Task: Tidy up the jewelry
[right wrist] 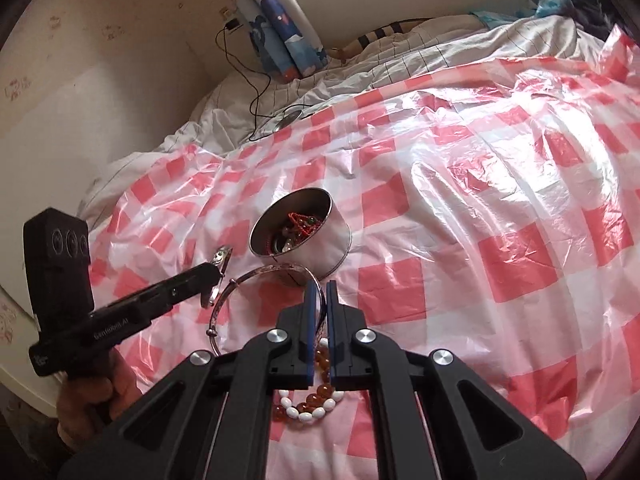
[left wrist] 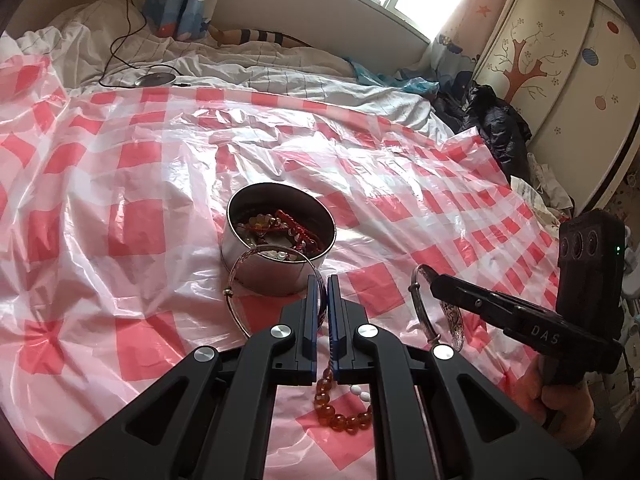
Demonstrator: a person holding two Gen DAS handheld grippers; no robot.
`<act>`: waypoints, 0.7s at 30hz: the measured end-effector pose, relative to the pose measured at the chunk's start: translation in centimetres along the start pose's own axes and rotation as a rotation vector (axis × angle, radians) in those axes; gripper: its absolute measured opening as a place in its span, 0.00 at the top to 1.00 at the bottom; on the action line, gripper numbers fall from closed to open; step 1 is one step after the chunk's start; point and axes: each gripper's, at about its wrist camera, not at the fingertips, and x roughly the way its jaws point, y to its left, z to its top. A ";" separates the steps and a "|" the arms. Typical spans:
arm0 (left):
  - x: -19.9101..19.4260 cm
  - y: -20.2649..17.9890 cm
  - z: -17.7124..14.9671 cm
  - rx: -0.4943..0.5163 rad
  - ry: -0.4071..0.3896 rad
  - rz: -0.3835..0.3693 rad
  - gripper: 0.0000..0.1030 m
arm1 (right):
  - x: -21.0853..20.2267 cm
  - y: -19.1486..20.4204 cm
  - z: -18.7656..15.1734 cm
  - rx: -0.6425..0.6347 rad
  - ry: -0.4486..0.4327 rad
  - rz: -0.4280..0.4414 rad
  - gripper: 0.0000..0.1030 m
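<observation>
A round steel tin (left wrist: 272, 276) (right wrist: 324, 252) with red cords and beads inside stands on the red-and-white checked plastic sheet (left wrist: 120, 184). My left gripper (left wrist: 322, 280) is shut on a thin silver bangle (left wrist: 229, 292), which hangs just in front of the tin. At the right of the left wrist view, my right gripper (left wrist: 434, 280) is shut on a second silver bangle (left wrist: 456, 322) (right wrist: 211, 333). The right wrist view shows the right gripper (right wrist: 320, 285) near the tin and the left gripper (right wrist: 218, 270) beside it with its bangle (right wrist: 222, 258). An amber bead bracelet (left wrist: 336, 416) (right wrist: 320, 360) and a white bead bracelet (left wrist: 360, 394) (right wrist: 304, 414) lie on the sheet under the grippers.
The sheet covers a bed with rumpled white bedding (left wrist: 280, 64) behind it. A black cable and a round disc (left wrist: 156, 78) lie at the back left. Dark clothes (left wrist: 496, 132) are piled by a painted wardrobe (left wrist: 560, 60) on the right. A hand (left wrist: 560, 408) holds the right gripper's handle.
</observation>
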 end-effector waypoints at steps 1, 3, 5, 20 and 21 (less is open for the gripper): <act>0.0 0.0 0.0 0.004 -0.001 0.005 0.96 | 0.2 -0.1 0.1 0.013 0.000 0.001 0.95; -0.1 -0.1 0.0 0.012 -0.003 0.013 0.96 | 0.5 0.0 -0.1 0.020 0.010 -0.006 0.95; -0.2 -0.1 0.0 0.015 -0.006 0.015 0.96 | 0.6 -0.1 -0.3 0.021 0.015 -0.018 0.95; 0.1 -1.1 0.6 0.055 -0.023 0.051 0.96 | 2.0 -0.4 -1.4 -0.002 0.061 -0.035 0.95; 0.1 -1.1 0.6 0.057 -0.023 0.052 0.96 | 2.0 -0.4 -1.4 -0.003 0.062 -0.034 0.95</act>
